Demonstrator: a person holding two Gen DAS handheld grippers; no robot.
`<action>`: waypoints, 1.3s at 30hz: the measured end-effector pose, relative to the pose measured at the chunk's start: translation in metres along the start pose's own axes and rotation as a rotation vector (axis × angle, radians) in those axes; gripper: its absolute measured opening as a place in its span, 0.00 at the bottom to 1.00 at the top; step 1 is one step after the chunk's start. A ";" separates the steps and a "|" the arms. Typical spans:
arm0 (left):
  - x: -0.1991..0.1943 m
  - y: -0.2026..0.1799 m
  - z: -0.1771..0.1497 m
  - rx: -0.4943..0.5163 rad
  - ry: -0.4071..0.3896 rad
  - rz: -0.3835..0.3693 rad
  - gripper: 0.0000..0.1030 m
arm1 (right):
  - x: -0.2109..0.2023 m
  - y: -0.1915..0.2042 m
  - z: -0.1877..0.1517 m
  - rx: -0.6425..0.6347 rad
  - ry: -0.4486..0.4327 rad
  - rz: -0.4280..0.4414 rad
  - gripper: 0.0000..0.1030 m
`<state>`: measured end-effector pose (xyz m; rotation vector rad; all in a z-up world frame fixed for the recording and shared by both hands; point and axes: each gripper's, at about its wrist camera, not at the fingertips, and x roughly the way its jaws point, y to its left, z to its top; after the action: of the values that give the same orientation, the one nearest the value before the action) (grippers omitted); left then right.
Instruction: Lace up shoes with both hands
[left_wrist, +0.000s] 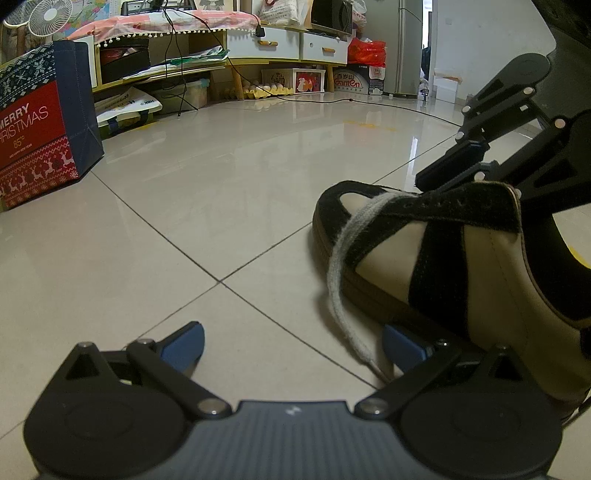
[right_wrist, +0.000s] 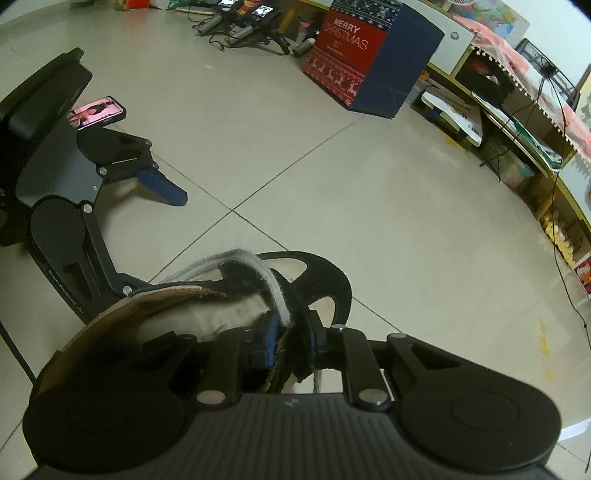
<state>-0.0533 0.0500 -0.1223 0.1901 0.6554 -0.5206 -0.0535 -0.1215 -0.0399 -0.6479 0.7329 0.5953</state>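
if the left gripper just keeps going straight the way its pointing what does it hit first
Probably nothing soon. The left gripper is open and points across bare floor tile. The shoe and its lace lie just off to the right side; far ahead stands a low shelf. Depth is unclear.

Black-and-cream shoe (left_wrist: 461, 258) upright on tiled floor; grey lace (left_wrist: 341, 258) drapes over side down to floor.

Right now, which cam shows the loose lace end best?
Left wrist view: the lace runs off the shoe down the side to the floor, its end between the open left claw pads. Right wrist view shows only the lace crossing the shoe top at the shut right claw.
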 end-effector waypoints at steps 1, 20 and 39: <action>0.000 0.000 0.000 0.000 0.000 0.000 1.00 | 0.000 0.000 0.000 0.002 0.001 0.000 0.16; 0.002 -0.006 0.005 -0.029 0.080 0.020 1.00 | 0.014 -0.001 0.007 0.041 0.019 0.023 0.18; -0.016 0.054 0.029 -1.037 0.193 -0.316 0.81 | -0.004 -0.032 0.004 0.370 -0.045 0.134 0.02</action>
<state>-0.0208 0.0935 -0.0896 -0.8599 1.0747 -0.4071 -0.0327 -0.1405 -0.0242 -0.2437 0.8225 0.5755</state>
